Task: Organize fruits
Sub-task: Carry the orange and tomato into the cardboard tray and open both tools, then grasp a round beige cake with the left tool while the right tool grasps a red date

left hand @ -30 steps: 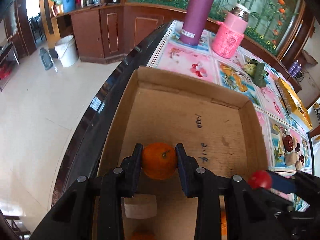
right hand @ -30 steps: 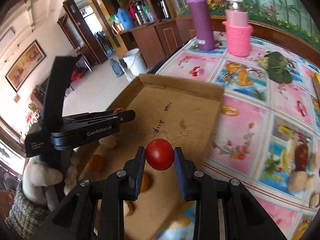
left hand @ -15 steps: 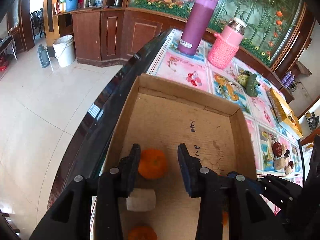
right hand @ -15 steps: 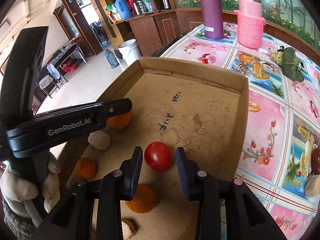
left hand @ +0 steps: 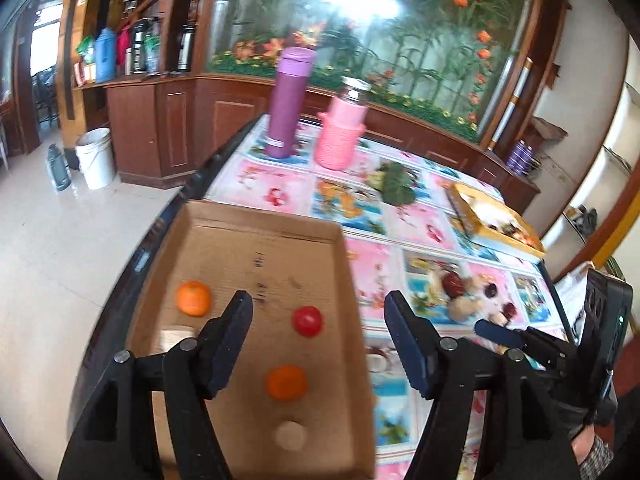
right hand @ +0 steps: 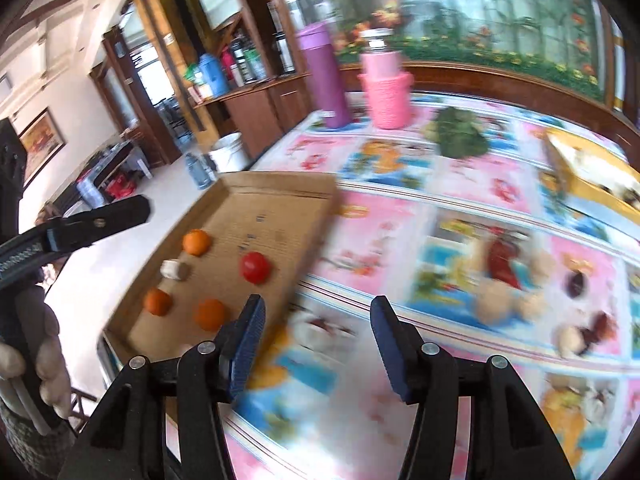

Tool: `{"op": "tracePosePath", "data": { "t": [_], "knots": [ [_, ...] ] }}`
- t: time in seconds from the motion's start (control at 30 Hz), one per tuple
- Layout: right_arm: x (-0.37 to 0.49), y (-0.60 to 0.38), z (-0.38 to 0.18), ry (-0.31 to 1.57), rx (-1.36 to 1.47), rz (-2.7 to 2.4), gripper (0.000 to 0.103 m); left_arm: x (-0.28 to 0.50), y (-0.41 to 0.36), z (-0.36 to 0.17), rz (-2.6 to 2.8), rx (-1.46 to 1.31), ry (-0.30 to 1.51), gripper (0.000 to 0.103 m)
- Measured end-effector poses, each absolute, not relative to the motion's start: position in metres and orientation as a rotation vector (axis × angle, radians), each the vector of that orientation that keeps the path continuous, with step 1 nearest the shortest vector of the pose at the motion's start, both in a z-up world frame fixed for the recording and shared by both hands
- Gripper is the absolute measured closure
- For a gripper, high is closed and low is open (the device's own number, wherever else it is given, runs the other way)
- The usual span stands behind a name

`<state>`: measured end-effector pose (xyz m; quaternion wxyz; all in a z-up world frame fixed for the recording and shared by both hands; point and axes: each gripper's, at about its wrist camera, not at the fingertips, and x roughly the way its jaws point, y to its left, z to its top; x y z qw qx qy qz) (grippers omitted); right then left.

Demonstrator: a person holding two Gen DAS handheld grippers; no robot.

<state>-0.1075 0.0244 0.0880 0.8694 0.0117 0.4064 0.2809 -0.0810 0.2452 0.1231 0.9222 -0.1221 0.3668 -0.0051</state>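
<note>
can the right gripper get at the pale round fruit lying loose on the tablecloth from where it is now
Probably yes: the right gripper is open and empty, and the pale fruit lies uncovered on the tablecloth ahead of it, other pieces close beside.

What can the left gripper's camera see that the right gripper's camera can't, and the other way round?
Only the left view shows the right gripper poking in at the side. Only the right view shows the left gripper, a third orange near the box's edge, and a gloved hand. Both show the cardboard box, the red tomato, the purple bottle and the pink jar. Both grippers' jaws have just been opening, with nothing between them.
</note>
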Motion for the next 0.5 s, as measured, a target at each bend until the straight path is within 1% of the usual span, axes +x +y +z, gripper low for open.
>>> {"op": "tracePosePath", "data": {
  "t": [0.27, 0.4, 0.5],
  "knots": [
    [-0.113, -0.145, 0.079, 0.862, 0.174, 0.3, 0.044, -0.06, 0.157, 0.108, -0.133, -0.193, 0.827, 0.034],
    [-0.116, -0.203, 0.076, 0.855, 0.222, 0.192, 0.044, -0.044, 0.115, 0.092, -0.189, -0.147, 0.862, 0.034],
    [-0.111, -0.225, 0.074, 0.855, 0.245, 0.155, 0.044, -0.031, 0.091, 0.077, -0.219, -0.122, 0.886, 0.034]
  ]
}}
